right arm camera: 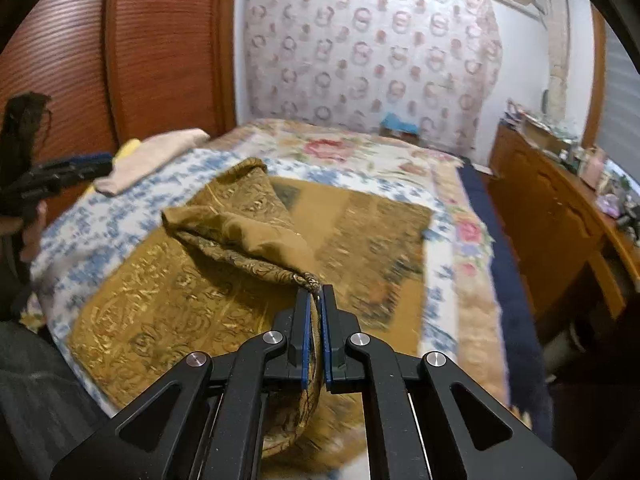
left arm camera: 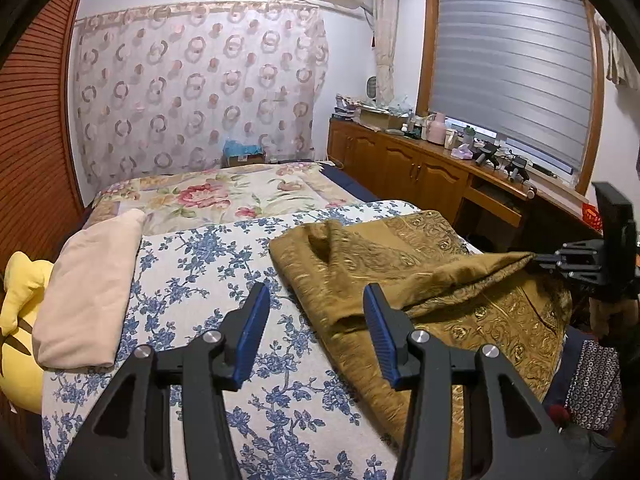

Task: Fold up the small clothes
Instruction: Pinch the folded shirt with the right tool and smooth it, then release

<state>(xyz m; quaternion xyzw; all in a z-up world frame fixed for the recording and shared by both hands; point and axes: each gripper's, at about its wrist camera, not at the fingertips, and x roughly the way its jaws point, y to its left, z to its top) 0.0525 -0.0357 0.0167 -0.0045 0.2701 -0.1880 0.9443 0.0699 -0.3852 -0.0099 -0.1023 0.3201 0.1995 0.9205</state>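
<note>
Right wrist view: right hand-held gripper [right arm camera: 316, 300] at 6 o'clock, jaws pinched narrow on a corner of the gold cloth [right arm camera: 240, 240]. The gripped corner is lifted and drawn back over the rest of the cloth, which lies spread on the bed [right arm camera: 440, 264] over a blue-flowered sheet [right arm camera: 100, 220]. Some blur at the cloth's right edge.

Left wrist view: left hand-held gripper [left arm camera: 316, 312] at 6 o'clock, jaws spread wide, holding nothing, hovering over the blue-flowered sheet just beside the cloth's left edge. Folded cream cloth [left arm camera: 88, 292] at 9 o'clock on the bed, a yellow soft toy [left arm camera: 20, 320] touching it on the outside. Farther: wooden cabinet [left arm camera: 400, 164] at 2 o'clock under the window blind [left arm camera: 512, 68]; patterned curtain [left arm camera: 200, 88] at 12 o'clock.
</note>
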